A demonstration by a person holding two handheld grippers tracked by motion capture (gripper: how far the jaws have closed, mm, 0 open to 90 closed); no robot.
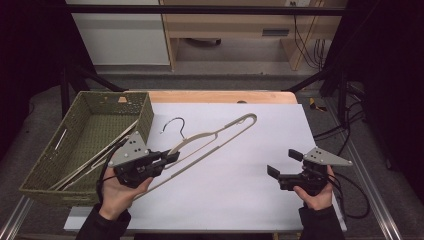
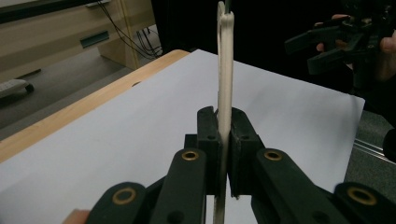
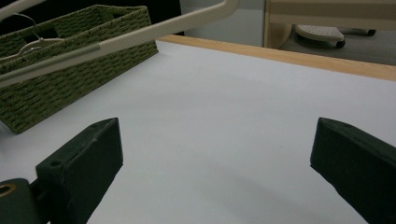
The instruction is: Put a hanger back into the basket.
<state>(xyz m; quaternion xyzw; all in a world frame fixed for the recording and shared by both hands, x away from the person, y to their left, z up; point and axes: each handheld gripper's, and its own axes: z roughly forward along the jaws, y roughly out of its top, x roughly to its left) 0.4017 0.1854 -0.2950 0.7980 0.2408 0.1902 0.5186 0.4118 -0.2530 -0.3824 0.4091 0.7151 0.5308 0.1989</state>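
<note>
A cream clothes hanger (image 1: 215, 136) with a dark wire hook (image 1: 175, 125) hangs lifted off the white table top (image 1: 235, 180), slanting up to the right. My left gripper (image 1: 170, 158) is shut on its lower bar near the hook; in the left gripper view the bar (image 2: 225, 93) stands clamped between both pads. My right gripper (image 1: 282, 163) is open over the right side of the table with nothing between its fingers (image 3: 84, 163). In the right gripper view the hanger (image 3: 140, 39) crosses the upper left.
A green woven basket (image 1: 87, 135) sits at the table's left edge with another pale hanger (image 1: 100, 155) lying in it; in the right gripper view the basket (image 3: 70, 70) is far left. A wooden strip (image 1: 220, 96) edges the table's far side. Dark frame rails flank the table.
</note>
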